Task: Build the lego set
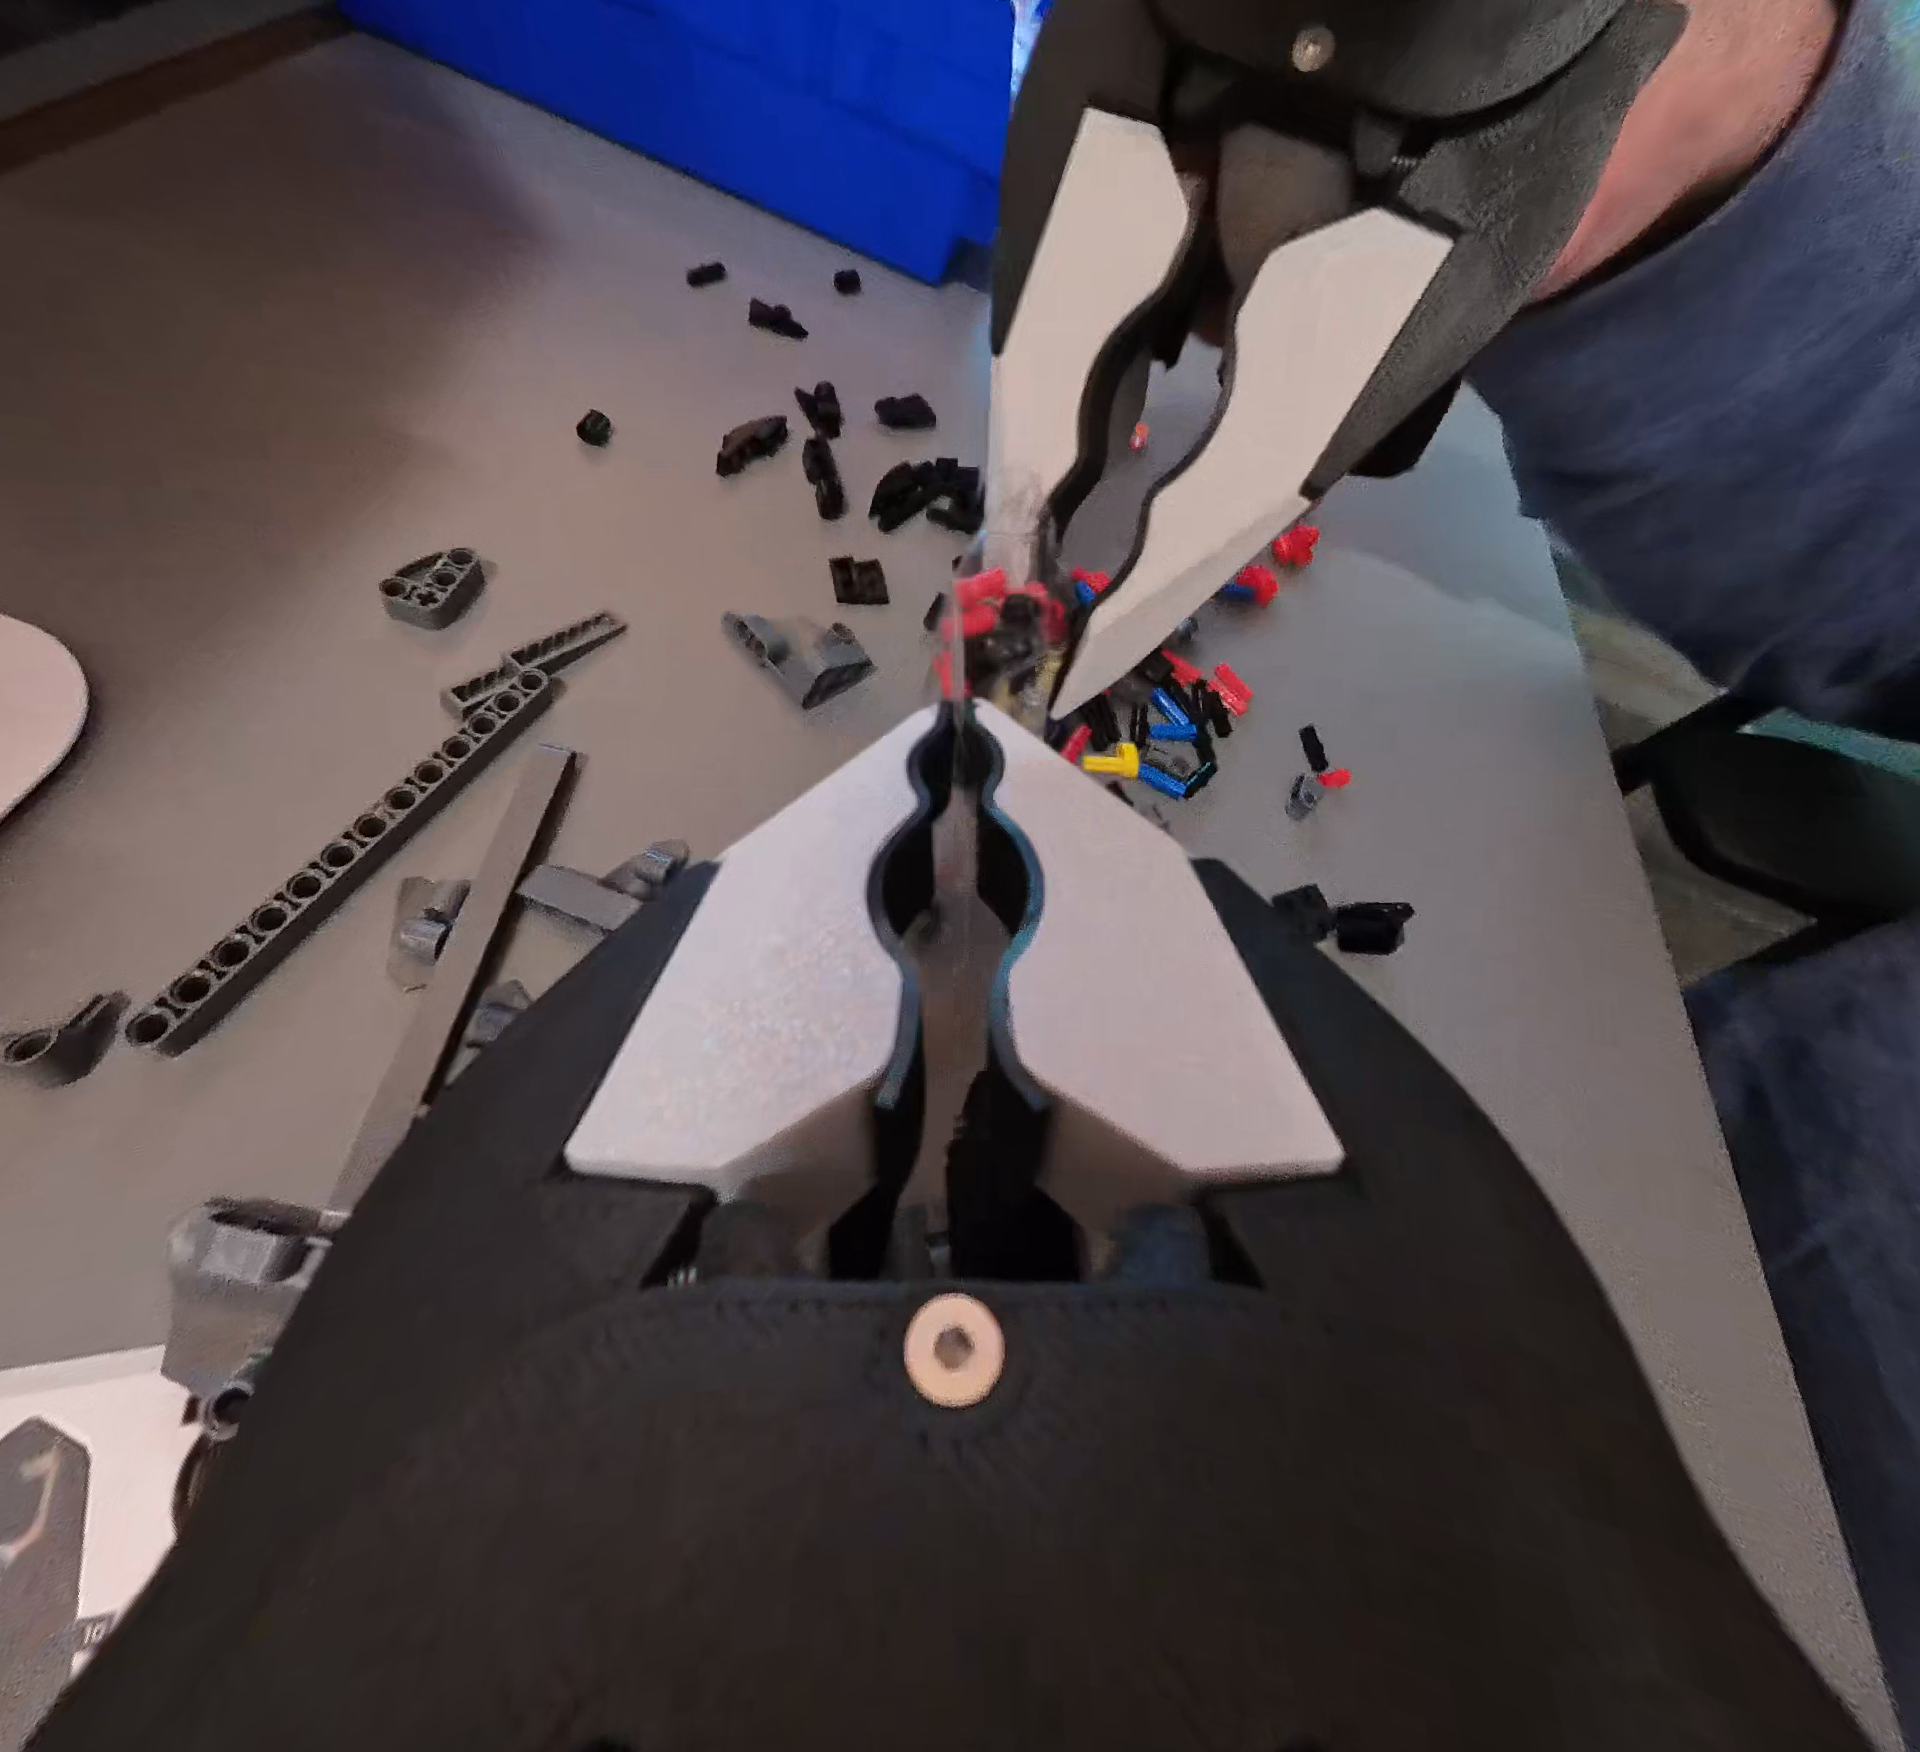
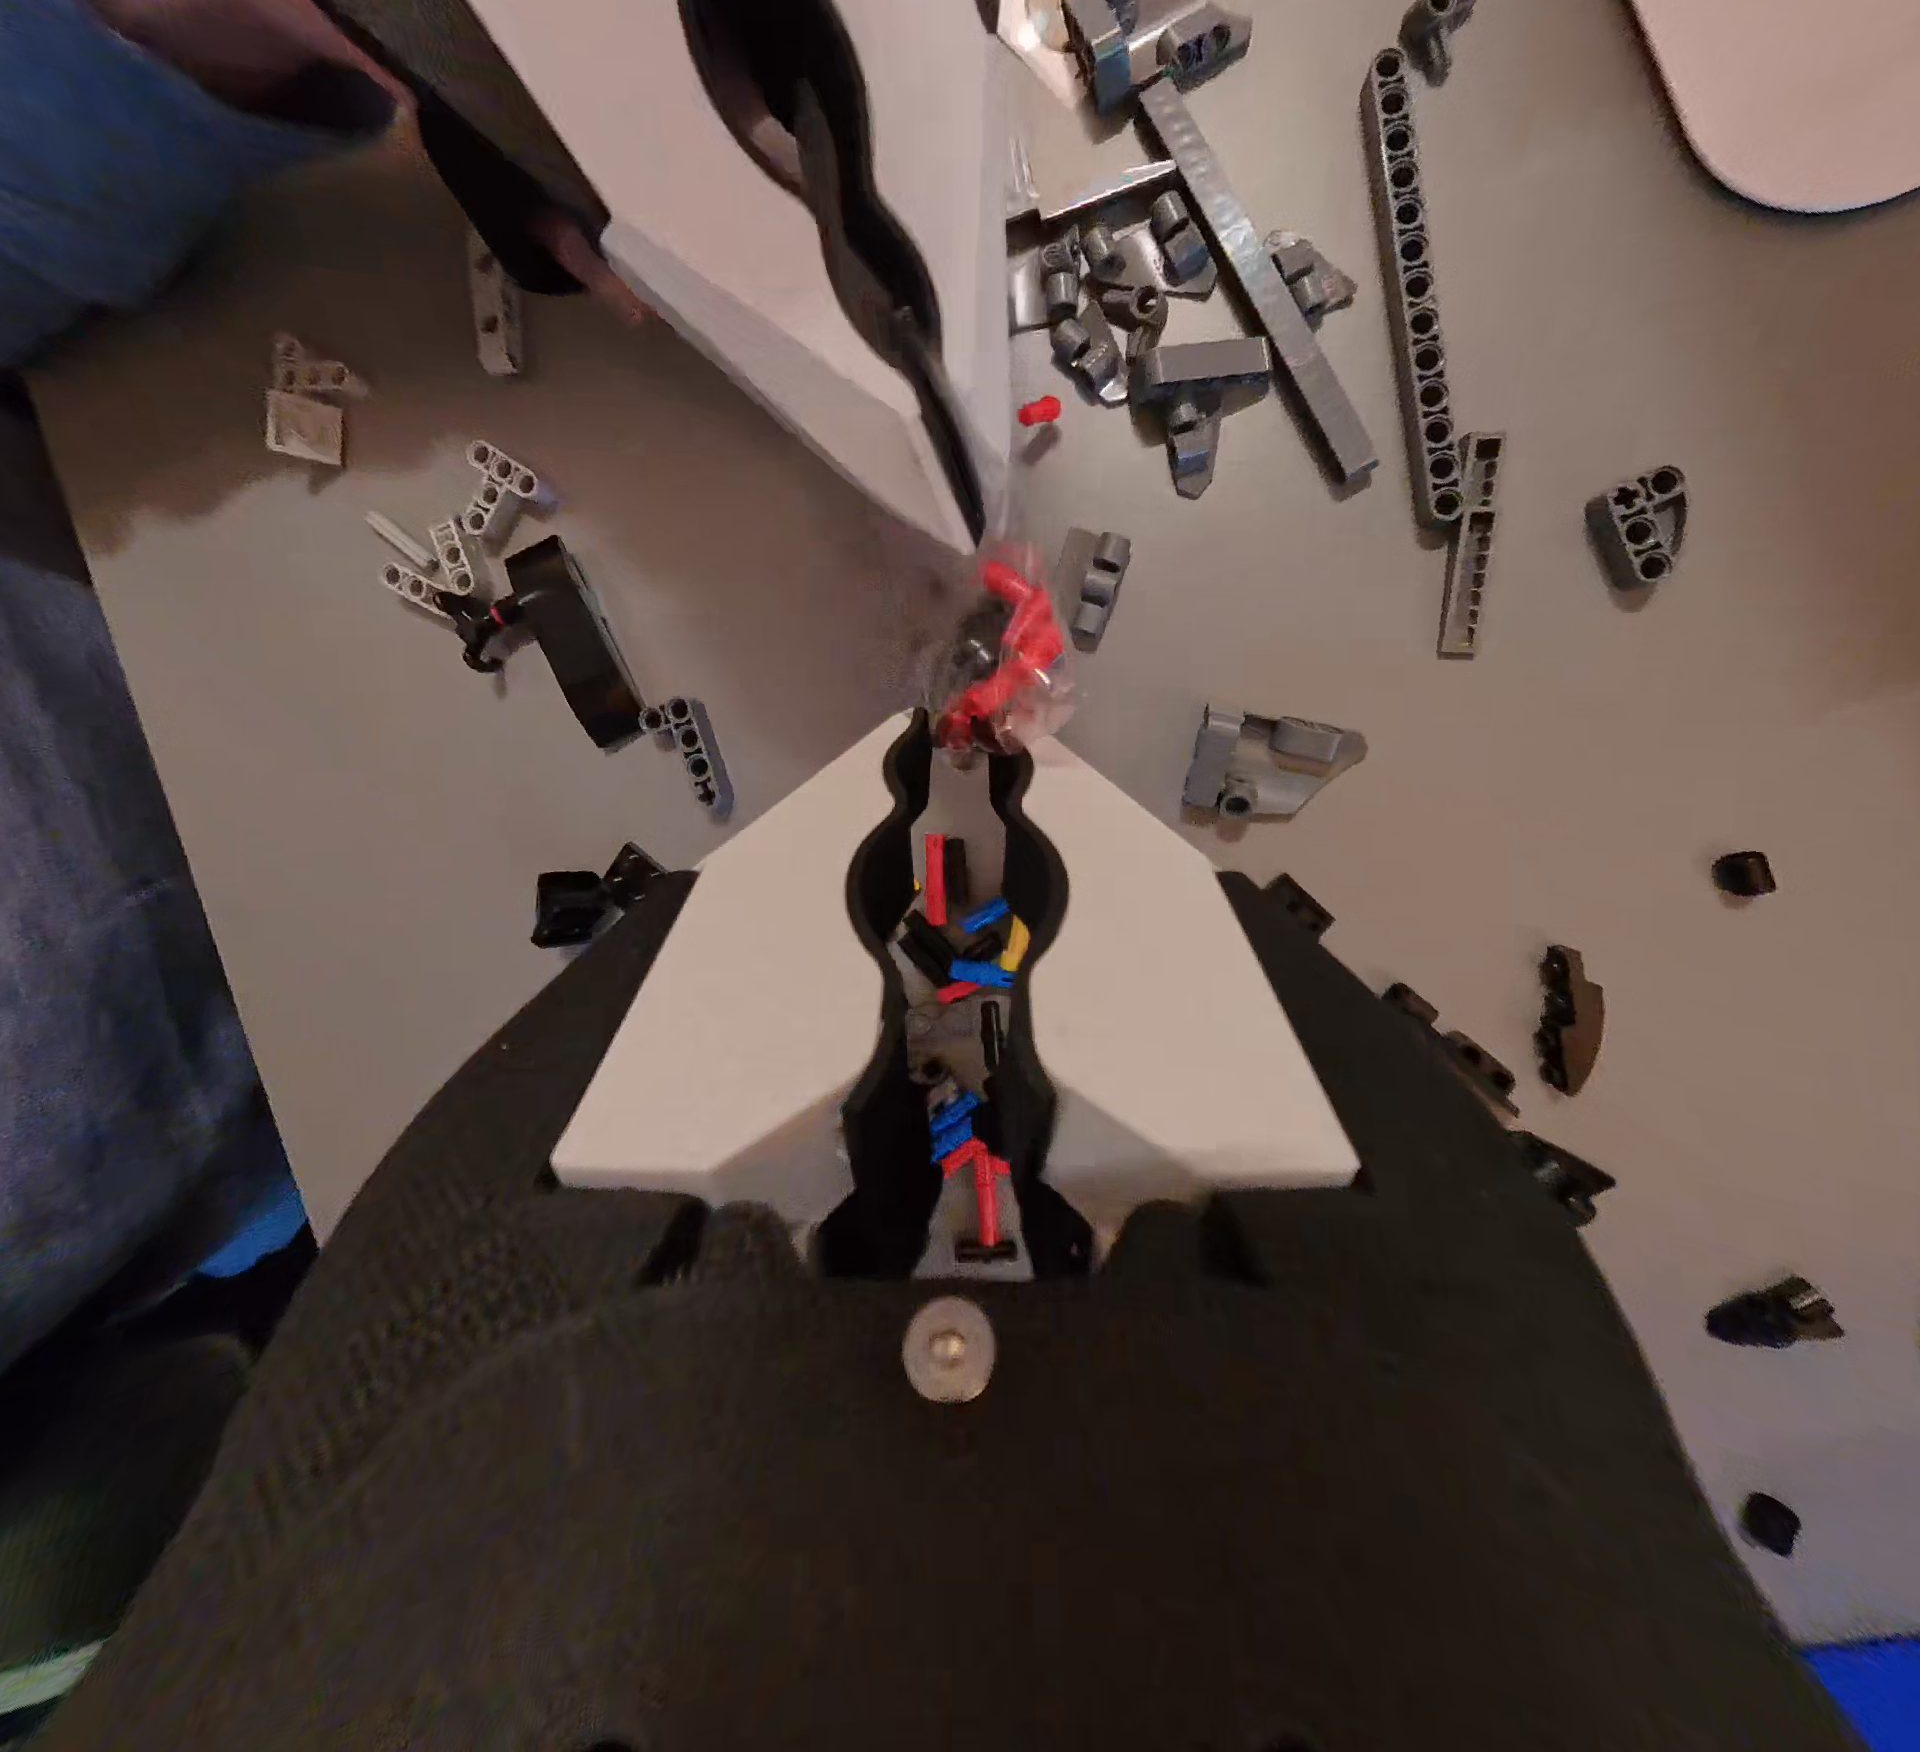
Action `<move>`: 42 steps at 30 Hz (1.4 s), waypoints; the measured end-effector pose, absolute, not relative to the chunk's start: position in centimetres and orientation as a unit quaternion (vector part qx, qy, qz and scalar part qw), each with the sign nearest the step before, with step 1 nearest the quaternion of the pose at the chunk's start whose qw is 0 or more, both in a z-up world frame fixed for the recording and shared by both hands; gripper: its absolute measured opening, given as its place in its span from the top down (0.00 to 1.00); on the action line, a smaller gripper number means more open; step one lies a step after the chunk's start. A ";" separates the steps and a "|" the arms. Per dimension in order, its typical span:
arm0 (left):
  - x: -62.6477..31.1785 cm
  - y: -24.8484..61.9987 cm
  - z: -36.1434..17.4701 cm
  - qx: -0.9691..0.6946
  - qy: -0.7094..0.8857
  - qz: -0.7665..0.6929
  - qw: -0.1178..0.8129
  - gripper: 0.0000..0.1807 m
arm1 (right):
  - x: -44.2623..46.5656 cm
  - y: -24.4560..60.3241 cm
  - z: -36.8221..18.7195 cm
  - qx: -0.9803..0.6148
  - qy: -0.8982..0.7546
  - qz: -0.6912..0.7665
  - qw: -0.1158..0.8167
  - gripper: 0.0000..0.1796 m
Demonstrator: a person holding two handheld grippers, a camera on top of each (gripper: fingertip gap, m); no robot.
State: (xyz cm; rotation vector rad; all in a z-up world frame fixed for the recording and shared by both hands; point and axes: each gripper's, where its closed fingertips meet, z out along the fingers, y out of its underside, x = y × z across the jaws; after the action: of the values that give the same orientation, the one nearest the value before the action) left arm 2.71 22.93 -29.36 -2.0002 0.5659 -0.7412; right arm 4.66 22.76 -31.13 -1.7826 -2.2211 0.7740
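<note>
On the left of the grey table, a long dark-grey holed beam lies flat among other loose dark-grey beams and connectors; none of them appear joined. A blue plastic bin stands behind. Scattered small black pieces occupy the middle of the table.

At centre, the left claw is closed on the edge of a small clear plastic bag of red and black pins. The right claw reaches in from the upper right; its jaws are nearly together, and the right wrist view places their tips at the opposite end of the bag, apparently gripping it. The bag hangs between both claws, above the table.

On the right, a loose pile of red, blue, black and yellow pins lies on the table.

Judged progress: early. Parts are still being unbagged and spread out; assembly remains almost entirely to be done.
</note>
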 end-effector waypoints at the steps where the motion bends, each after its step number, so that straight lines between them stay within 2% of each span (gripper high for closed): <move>1: 2.8 22.9 -29.5 -0.811 0.232 -0.297 0.448 1.00 | 4.5 22.8 -31.2 -0.601 -0.751 0.256 0.094 0.96; 17: 2.3 23.1 -29.8 -0.803 0.213 -0.316 0.458 1.00 | 4.5 23.5 -30.9 -0.608 -0.735 0.280 0.109 0.93; 30: 1.9 23.1 -27.2 -0.766 0.192 -0.359 0.497 1.00 | 5.0 24.0 -30.6 -0.612 -0.725 0.291 0.120 0.78; 32: 1.8 23.0 -27.2 -0.765 0.192 -0.358 0.500 1.00 | 5.0 24.1 -31.1 -0.613 -0.726 0.288 0.119 0.79; 37: 1.7 22.9 -26.7 -0.757 0.191 -0.364 0.509 1.00 | 4.8 23.7 -31.1 -0.598 -0.734 0.293 0.131 0.94; 41: 1.6 22.9 -26.2 -0.750 0.187 -0.371 0.516 1.00 | 4.5 23.9 -30.8 -0.608 -0.721 0.303 0.136 0.83; 42: 1.6 22.9 -26.1 -0.747 0.185 -0.373 0.518 1.00 | 4.6 23.9 -30.7 -0.605 -0.724 0.302 0.138 0.87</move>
State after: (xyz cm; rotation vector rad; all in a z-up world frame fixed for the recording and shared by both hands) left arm 1.56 22.92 -26.11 -1.7936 0.4448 -0.8956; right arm 4.57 23.94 -30.73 -1.7487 -2.0925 0.8747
